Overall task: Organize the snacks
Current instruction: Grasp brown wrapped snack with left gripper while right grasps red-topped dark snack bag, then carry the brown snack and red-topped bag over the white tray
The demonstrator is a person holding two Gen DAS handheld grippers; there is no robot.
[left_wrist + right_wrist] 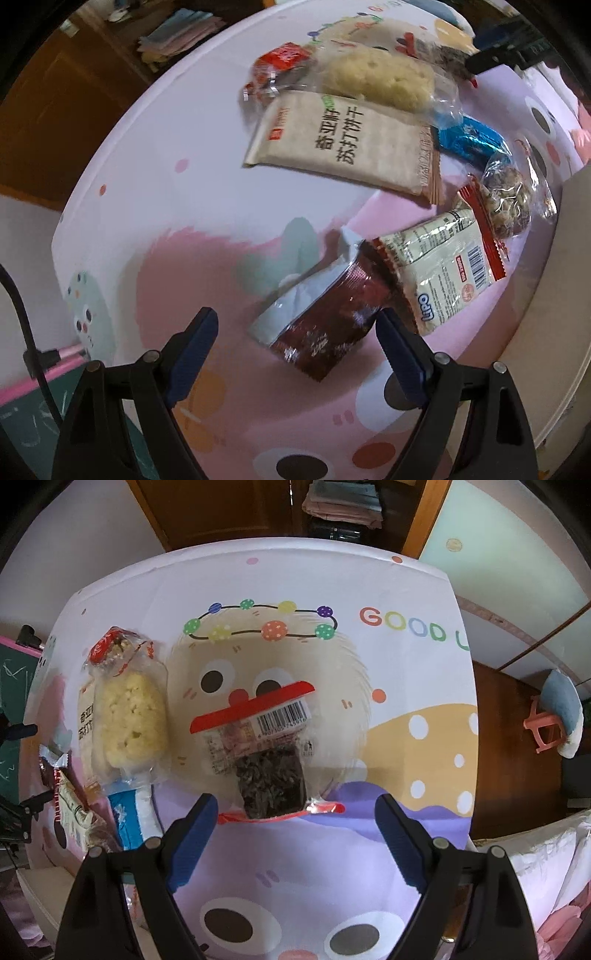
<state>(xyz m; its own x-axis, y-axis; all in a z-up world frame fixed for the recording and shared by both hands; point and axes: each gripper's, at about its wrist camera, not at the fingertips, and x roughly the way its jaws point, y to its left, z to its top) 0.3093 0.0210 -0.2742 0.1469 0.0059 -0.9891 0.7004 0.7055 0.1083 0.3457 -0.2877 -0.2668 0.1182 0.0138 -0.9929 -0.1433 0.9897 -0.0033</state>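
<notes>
In the left wrist view my left gripper (295,347) is open and empty, its jaws either side of the near end of a dark red foil packet (325,314). Beside it lie a white Lipo biscuit pack (439,273), a beige cracker pack (343,144), a clear bag with a yellow puffed cake (380,77), a blue foil snack (472,138) and a nut cluster bag (509,199). In the right wrist view my right gripper (295,830) is open and empty just before a clear packet of dark dried snack with a red header (269,753). The yellow cake bag (129,716) lies to its left.
A cartoon-print cloth covers the table (406,664). A red-wrapped snack (280,62) lies at the far side. A wooden cabinet (229,506) stands behind the table. A pink stool with a blue cushion (554,716) stands on the floor at right. A chalkboard (14,709) stands at left.
</notes>
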